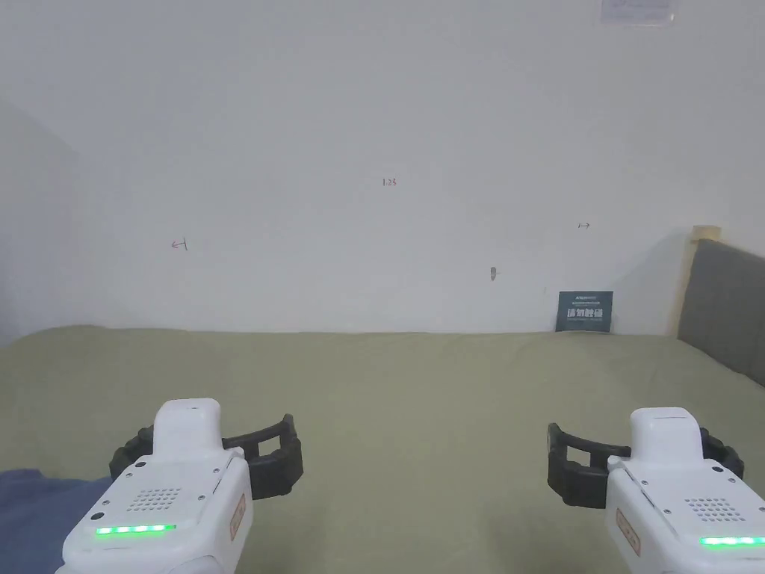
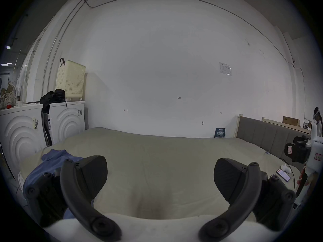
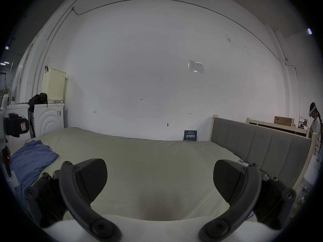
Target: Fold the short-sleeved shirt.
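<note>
A blue short-sleeved shirt [image 1: 30, 508] lies crumpled at the left edge of the olive-green bed [image 1: 418, 389]; it shows as the shirt [image 2: 52, 165] and the shirt [image 3: 29, 160] in the gripper views. My left gripper [image 1: 217, 456] hovers over the bed just right of the shirt, open, with nothing between its jaws. My right gripper [image 1: 635, 463] hangs farther right over bare sheet, also open and empty. In their own views the left gripper [image 2: 160, 177] and the right gripper [image 3: 160, 177] stand with jaws wide apart.
A grey headboard [image 1: 728, 306] bounds the bed on the right, a white wall behind. Two white washing machines [image 2: 66, 120] with a cream basket [image 2: 70, 80] stand left. A phone [image 2: 283, 175] lies near the bed's right side. A person [image 3: 315, 123] stands far right.
</note>
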Demonstrator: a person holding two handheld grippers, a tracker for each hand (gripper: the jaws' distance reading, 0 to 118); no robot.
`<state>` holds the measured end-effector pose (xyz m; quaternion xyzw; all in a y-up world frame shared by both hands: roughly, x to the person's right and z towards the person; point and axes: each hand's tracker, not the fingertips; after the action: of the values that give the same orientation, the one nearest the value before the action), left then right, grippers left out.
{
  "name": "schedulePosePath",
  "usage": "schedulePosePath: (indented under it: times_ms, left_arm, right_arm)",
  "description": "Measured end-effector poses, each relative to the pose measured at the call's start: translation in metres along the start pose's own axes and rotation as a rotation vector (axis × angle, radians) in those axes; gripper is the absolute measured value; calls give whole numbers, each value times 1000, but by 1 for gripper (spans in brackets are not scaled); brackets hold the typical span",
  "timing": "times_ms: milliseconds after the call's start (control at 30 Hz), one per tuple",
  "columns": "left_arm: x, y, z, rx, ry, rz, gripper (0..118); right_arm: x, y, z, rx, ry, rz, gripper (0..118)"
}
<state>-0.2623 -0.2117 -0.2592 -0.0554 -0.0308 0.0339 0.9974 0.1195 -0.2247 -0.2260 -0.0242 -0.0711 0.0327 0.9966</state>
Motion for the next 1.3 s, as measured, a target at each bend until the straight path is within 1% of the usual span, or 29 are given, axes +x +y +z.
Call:
schedulePosePath:
  times_ms: [333, 367, 400, 433, 467, 500, 533, 567, 633, 700, 833, 900, 933, 1000, 1100, 1133, 1200, 1267, 1300]
  left_arm:
    - [-4, -2, -3, -8, -6, 1, 118]
    - [-5, -1, -3, -14, -13, 2, 118]
    - [-5, -2, -1, -10, -10, 1, 115]
    - [-4, -2, 0, -4, -7, -3, 103]
    - [-2, -2, 3, 7, 5, -22, 50]
    - [-1, -3, 4, 22, 23, -42, 0]
    - [-2, -3, 2, 23, 49, -61, 0]
    - [1, 3, 7, 11, 56, -45, 0]
    - [-5, 4, 2, -4, 20, 4, 0]
    - [-6, 11, 4, -17, 41, -13, 0]
    - [-19, 18, 27, -12, 83, -27, 0]
    - [-27, 25, 35, -11, 108, -33, 0]
    - [-18, 14, 18, 9, 163, -28, 0]
    - [-58, 11, 25, 15, 217, -23, 0]
    - [-70, 8, 30, 23, 313, -32, 0]
    - [-127, 24, 75, 25, 351, -39, 0]
    - [-151, 27, 96, 23, 406, -41, 0]
    - [-173, 24, 111, 26, 466, -27, 0]
    - [-179, 23, 117, 26, 488, -18, 0]
  right_arm:
    - [1, -1, -1, -20, 0, -7, 117]
    - [1, -1, 0, -30, -1, -11, 112]
    - [0, -1, 1, -30, -7, -10, 97]
    - [-2, -2, 2, -26, -13, -4, 66]
    - [-4, -3, 1, -23, -36, 21, 10]
    - [-5, -3, 0, -32, -55, 35, 8]
    - [-4, -3, 0, -29, -42, 28, 8]
    - [-4, -2, 1, -34, -40, 21, 8]
    - [-6, 0, 3, -43, -27, 20, 8]
    - [-14, 3, 3, -45, -23, 41, 8]
    - [-43, 11, -4, -61, 38, 25, 8]
    - [-66, 15, -9, -53, 81, 6, 8]
    - [-81, 18, -12, -50, 108, 3, 8]
    - [-114, 24, -17, -44, 174, 1, 8]
    - [-164, 29, -23, -28, 270, -17, 8]
    - [-182, 30, -25, -25, 303, -18, 8]
    - [-215, 33, -25, -29, 360, -21, 8]
    - [-248, 36, -24, -29, 439, -31, 8]
    - [-262, 36, -23, -28, 463, -20, 8]
